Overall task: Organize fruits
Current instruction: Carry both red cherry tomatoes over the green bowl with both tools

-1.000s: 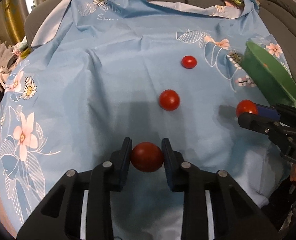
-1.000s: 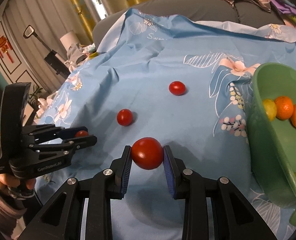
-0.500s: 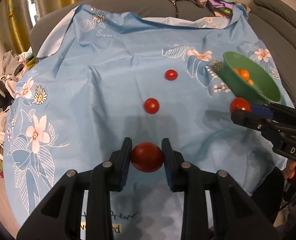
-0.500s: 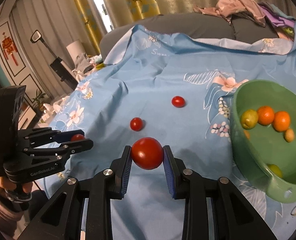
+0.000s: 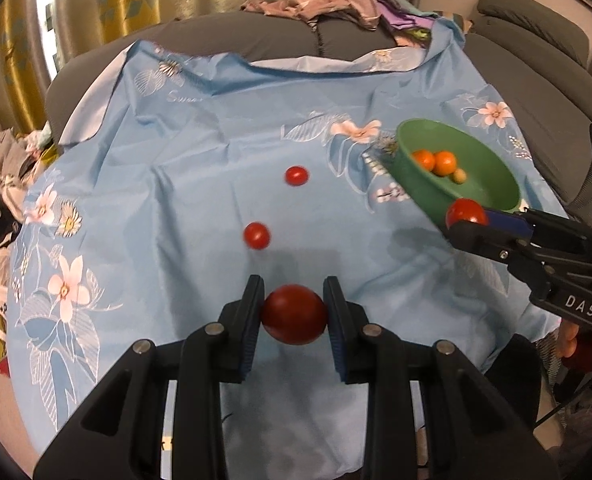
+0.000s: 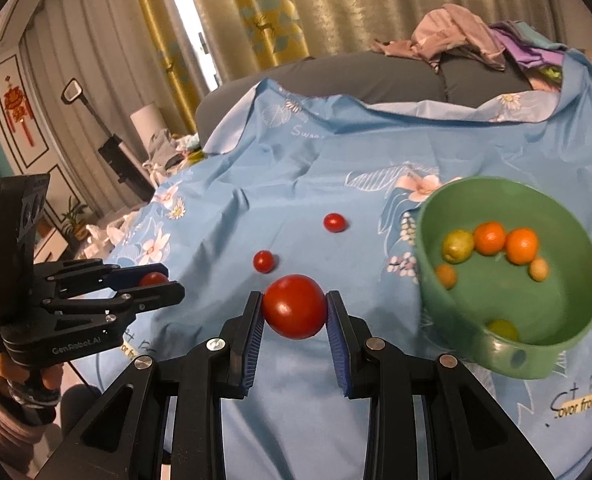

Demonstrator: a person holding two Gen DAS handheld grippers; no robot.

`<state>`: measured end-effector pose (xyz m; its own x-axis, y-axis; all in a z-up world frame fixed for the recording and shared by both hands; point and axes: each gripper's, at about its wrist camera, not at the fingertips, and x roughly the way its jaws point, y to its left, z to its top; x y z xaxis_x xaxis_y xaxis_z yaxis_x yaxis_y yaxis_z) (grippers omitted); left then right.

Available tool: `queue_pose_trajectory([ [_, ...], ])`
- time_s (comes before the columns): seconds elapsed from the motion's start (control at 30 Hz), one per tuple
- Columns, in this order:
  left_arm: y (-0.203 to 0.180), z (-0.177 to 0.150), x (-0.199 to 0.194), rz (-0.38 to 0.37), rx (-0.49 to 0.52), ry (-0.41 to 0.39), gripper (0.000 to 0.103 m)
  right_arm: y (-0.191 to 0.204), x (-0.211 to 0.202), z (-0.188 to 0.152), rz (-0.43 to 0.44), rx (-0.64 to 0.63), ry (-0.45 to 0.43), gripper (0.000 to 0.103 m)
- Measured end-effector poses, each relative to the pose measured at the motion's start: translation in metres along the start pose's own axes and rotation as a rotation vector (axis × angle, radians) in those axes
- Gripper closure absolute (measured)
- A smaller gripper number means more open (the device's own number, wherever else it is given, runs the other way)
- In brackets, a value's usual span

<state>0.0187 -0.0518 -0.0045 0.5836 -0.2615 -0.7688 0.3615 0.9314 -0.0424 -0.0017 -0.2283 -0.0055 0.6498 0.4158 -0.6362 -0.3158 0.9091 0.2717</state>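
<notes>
My left gripper (image 5: 294, 314) is shut on a dark red tomato (image 5: 294, 314), held above the near part of the blue flowered cloth (image 5: 183, 184). My right gripper (image 6: 294, 312) is shut on a brighter red tomato (image 6: 294, 312), also lifted off the cloth. Each gripper shows in the other's view: the right gripper (image 5: 466, 216) at the right edge, the left gripper (image 6: 153, 282) at the left edge. Two small tomatoes lie on the cloth, the nearer tomato (image 5: 256, 235) and the farther tomato (image 5: 297, 176). A green bowl (image 6: 568, 216) at the right holds several oranges and small yellow-green fruits.
The cloth covers a grey sofa (image 5: 255, 40) with a heap of clothes (image 5: 336, 0) at the back. Curtains (image 6: 296, 8) hang behind. A hand (image 6: 11, 376) grips the left gripper's handle. Clutter lies on the floor to the left (image 5: 11, 160).
Both grippers have risen and drawn back with their tomatoes, so more of the cloth and the whole bowl show. The two loose tomatoes have not moved.
</notes>
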Motion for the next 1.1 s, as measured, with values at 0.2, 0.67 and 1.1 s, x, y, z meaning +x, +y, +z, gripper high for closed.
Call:
queue_pose_trajectory([
  [0.2, -0.024, 0.021, 0.001, -0.027, 0.056, -0.028, 0.073, -0.015, -0.014, 0.001, -0.024, 0.026, -0.036, 0.07],
  [0.67, -0.087, 0.073, 0.019, -0.12, 0.172, -0.079, 0.073, -0.066, -0.041, 0.004, -0.113, 0.106, -0.105, 0.07],
  [1.1, -0.128, 0.102, 0.06, -0.166, 0.23, -0.043, 0.073, -0.108, -0.045, 0.003, -0.155, 0.17, -0.124, 0.07],
])
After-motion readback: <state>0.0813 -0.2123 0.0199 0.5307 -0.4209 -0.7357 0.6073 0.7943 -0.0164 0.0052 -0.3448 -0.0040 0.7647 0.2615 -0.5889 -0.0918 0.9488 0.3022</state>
